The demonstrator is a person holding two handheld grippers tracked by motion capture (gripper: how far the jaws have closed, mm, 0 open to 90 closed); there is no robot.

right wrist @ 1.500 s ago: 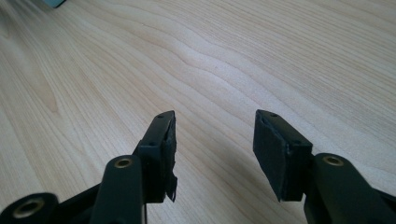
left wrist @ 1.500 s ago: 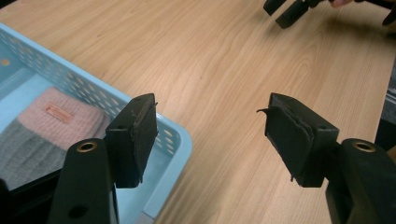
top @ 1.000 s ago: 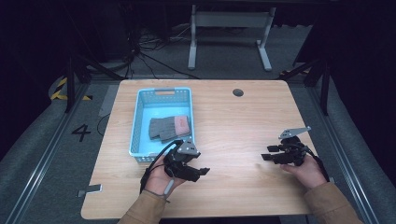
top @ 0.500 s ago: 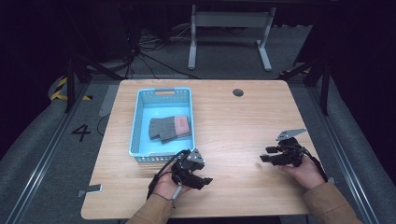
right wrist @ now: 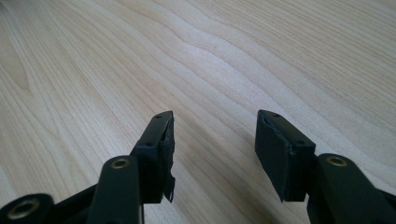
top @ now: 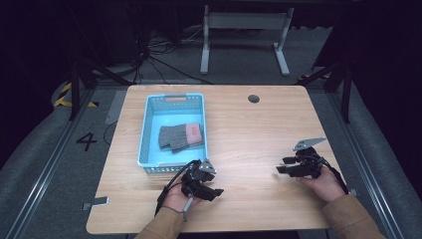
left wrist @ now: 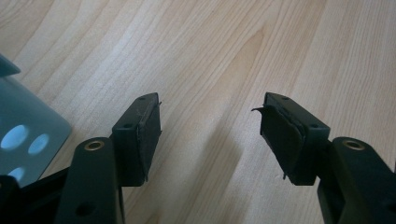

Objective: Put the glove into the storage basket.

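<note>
Left hand-held gripper (top: pixel 217 191) and right hand-held gripper (top: pixel 279 166) both spread apart, empty, low over bare worktop (top: pixel 249 129); gloves (top: pixel 180 137) in blue basket (top: pixel 145 130).

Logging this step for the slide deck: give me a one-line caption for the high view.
Both open grippers, left and right, rest on the wooden table beside a blue basket holding grey gloves.

Grey gloves (top: pixel 180 137) inside blue basket (top: pixel 147 130)

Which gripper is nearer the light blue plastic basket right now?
Left. The left gripper sits just off the near edge of the light blue plastic basket, fingers open over bare wood. The right gripper is far across the table, also open.
</note>
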